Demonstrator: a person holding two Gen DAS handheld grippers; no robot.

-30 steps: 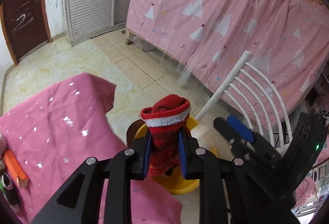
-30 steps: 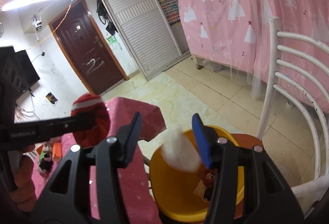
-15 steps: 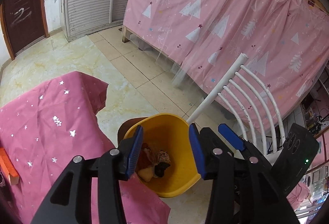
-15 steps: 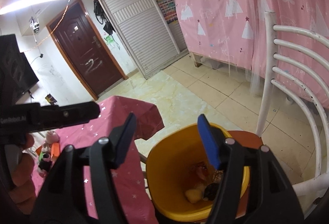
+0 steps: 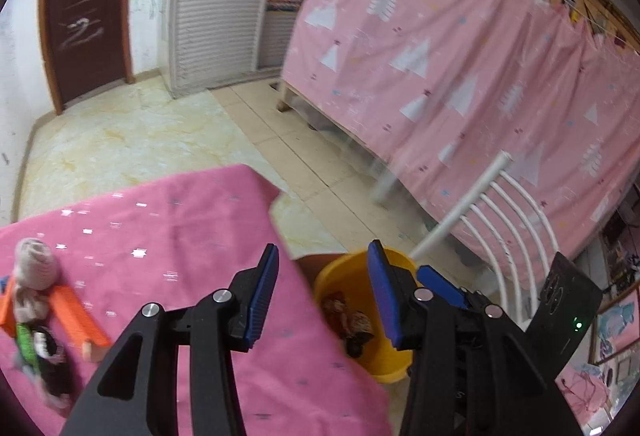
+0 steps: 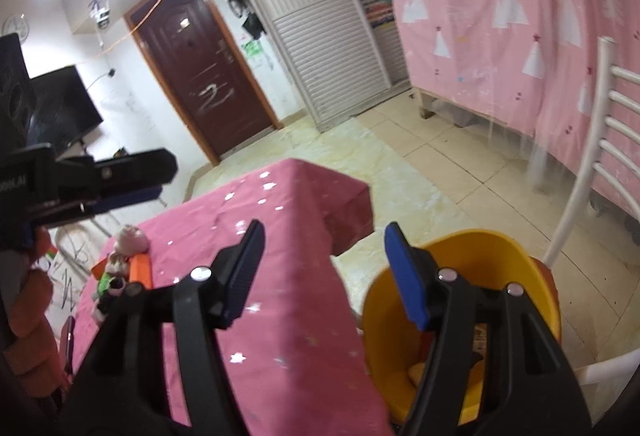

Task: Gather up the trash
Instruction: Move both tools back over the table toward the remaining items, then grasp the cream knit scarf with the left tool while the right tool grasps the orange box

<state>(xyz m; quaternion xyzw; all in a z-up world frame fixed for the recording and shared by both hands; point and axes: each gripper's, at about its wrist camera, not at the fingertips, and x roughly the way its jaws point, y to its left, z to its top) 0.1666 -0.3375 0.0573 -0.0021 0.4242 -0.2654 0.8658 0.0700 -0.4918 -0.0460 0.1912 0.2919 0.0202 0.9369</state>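
Note:
A yellow bin [image 5: 340, 288] stands beside the pink-clothed table [image 5: 168, 228] and holds dropped trash [image 5: 352, 324]. It also shows in the right wrist view [image 6: 480, 260]. My left gripper [image 5: 322, 276] is open and empty, over the table's right edge and the bin. My right gripper [image 6: 324, 256] is open and empty, just above the table edge left of the bin. A heap of items lies at the table's left: a beige sock [image 5: 34, 264], an orange block [image 5: 76, 312] and dark and green bits [image 5: 36, 348]. The heap also shows in the right wrist view [image 6: 120, 264].
A white slatted chair [image 5: 508, 211] stands behind the bin, its seat under it [image 6: 548, 272]. A pink curtain [image 5: 460, 47] hangs to the right. A tiled floor [image 5: 132, 139], a brown door [image 6: 204, 75] and a shuttered closet [image 6: 316, 35] lie beyond.
My left gripper opened and the red sock dropped into the bin. A white wad also fell in from the right gripper. Both grippers have swung left toward the table.

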